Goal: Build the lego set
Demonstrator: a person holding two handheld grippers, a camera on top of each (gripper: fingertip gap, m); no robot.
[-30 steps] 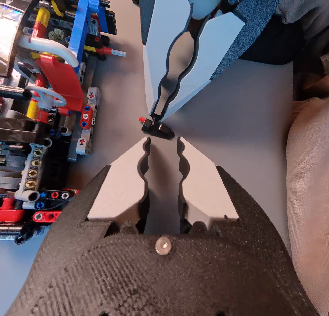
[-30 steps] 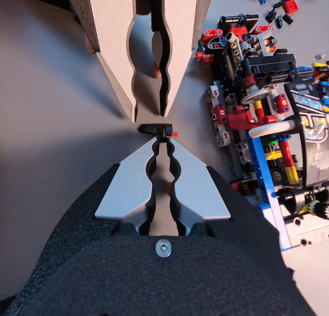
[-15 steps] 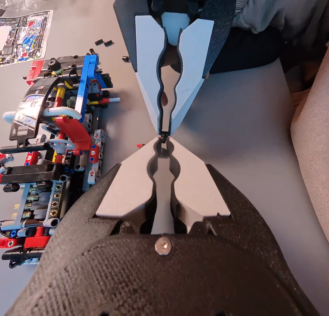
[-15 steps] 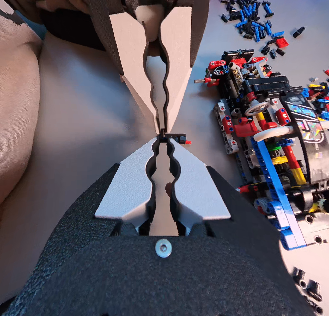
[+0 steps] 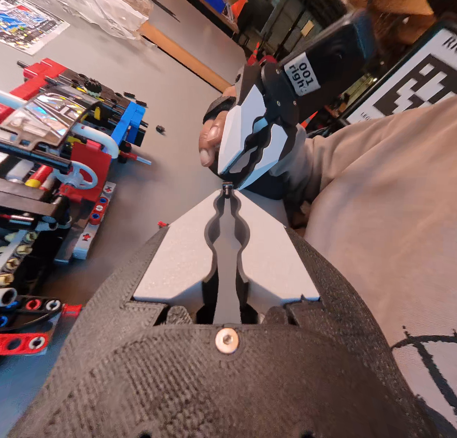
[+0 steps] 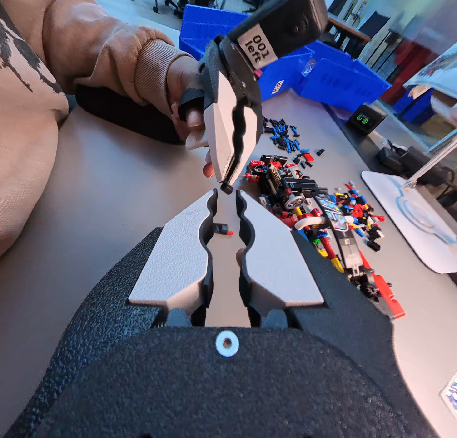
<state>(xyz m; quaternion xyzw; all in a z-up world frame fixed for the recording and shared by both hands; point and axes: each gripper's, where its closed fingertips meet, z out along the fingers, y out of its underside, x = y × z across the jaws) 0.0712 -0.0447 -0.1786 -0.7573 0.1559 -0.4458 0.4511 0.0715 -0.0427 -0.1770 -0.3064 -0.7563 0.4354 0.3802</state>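
Once pinched from both sides, now clamped only in the left gripper (image 5: pixel 226 196) at centre frame, clear of the grey table (image 5: pixel 173 92): small black piece (image 5: pixel 226 188), let go by the right gripper (image 6: pixel 226 194), fingers apart, probably freed for fitting onto the half-built car (image 5: pixel 61 142) at left.

Small black lego pin (image 6: pixel 226 188) aloft, part-built lego car (image 6: pixel 309 211) on the table beside.
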